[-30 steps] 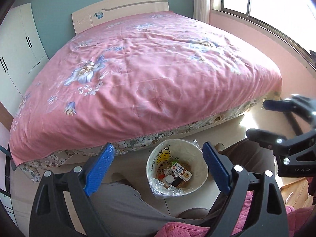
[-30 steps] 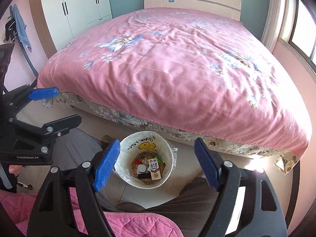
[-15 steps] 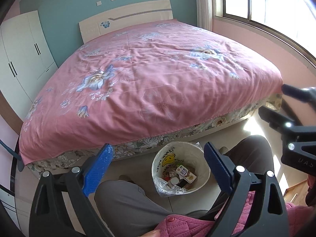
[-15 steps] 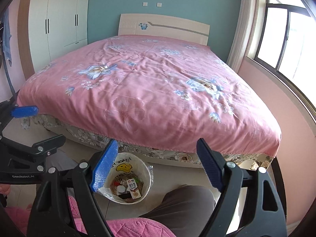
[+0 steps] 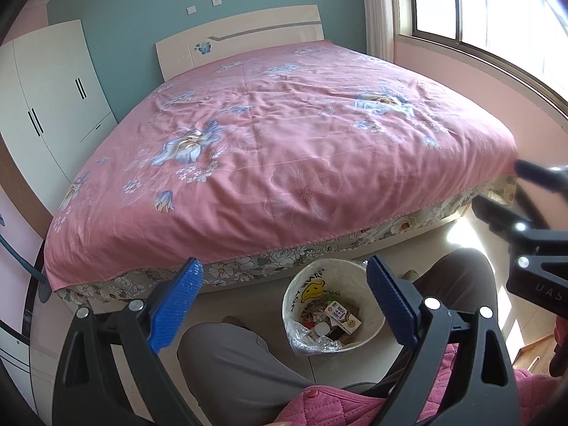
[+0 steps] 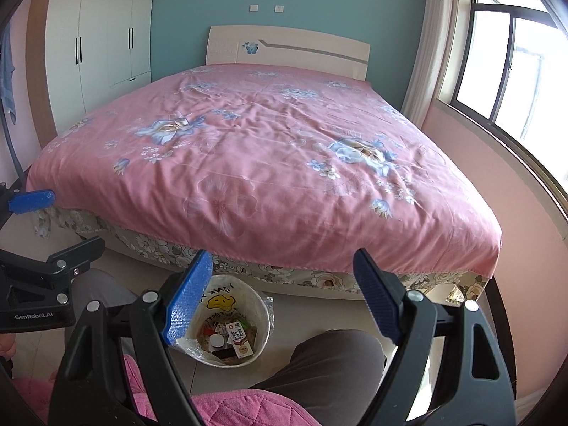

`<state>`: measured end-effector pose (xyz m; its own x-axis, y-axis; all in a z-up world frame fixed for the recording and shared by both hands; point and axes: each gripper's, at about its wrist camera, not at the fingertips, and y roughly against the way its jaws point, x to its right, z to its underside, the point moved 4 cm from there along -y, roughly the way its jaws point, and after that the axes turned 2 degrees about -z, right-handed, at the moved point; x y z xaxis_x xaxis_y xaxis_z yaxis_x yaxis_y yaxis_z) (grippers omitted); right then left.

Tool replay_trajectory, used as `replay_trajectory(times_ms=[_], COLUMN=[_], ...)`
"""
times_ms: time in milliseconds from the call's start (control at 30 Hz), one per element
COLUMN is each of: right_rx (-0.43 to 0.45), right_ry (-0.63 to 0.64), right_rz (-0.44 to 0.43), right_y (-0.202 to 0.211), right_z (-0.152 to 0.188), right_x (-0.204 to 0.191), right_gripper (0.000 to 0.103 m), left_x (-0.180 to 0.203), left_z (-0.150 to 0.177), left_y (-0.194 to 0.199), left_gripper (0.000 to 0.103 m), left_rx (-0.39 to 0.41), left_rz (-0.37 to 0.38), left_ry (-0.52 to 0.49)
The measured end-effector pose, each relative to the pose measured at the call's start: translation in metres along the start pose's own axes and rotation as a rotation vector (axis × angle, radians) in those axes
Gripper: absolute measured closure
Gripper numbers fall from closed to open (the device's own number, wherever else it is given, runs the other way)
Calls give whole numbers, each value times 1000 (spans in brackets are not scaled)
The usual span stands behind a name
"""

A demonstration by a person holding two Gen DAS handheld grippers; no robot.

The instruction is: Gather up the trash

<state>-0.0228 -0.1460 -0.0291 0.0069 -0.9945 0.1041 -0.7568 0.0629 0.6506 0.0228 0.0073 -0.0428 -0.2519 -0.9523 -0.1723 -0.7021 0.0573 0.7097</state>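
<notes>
**Desk:** Bedroom first, what's around you?

**Me:** Teal back wall, a pink flowered bed [image 6: 269, 163] filling most of both views, a white wardrobe [image 6: 103, 32] to its left, a window [image 6: 511, 71] on the right. I'm seated at the foot of the bed with my knees in frame.

**Desk:** Where's the bin?

**Me:** On the floor between my knees, just beside the bed's floral skirt. I see the bin [image 6: 232, 321] as a white tub with a yellow smiley on its inner wall and a clear liner bunched over the rim. From the left wrist, the same bin [image 5: 333, 305] sits low between the blue pads.

**Desk:** Anything in it?

**Me:** A small carton [image 6: 239, 340] lies on top, a white cap beside it, and other scraps I can't make out.

**Desk:** Grippers?

**Me:** Left gripper [image 5: 284, 305] is spread wide, gripping nothing. Right gripper [image 6: 280, 291] is likewise spread wide and bare. Both hang above the bin, well apart from it.
</notes>
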Motion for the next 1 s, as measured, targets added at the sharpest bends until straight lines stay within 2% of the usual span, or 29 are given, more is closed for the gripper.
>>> replay_trajectory(times_ms=[267,1000], right_rx=[3,3], right_ry=[30,18], right_rz=[-32,-28], right_y=[1,1], right_z=[0,-1], right_x=[-9,-7], right_gripper=[22,22], left_x=[3,4], left_z=[1,0], left_y=[0,1], left_gripper=[8,8], left_rx=[-1,-1], left_rz=[14,18], left_ry=[-9,-8])
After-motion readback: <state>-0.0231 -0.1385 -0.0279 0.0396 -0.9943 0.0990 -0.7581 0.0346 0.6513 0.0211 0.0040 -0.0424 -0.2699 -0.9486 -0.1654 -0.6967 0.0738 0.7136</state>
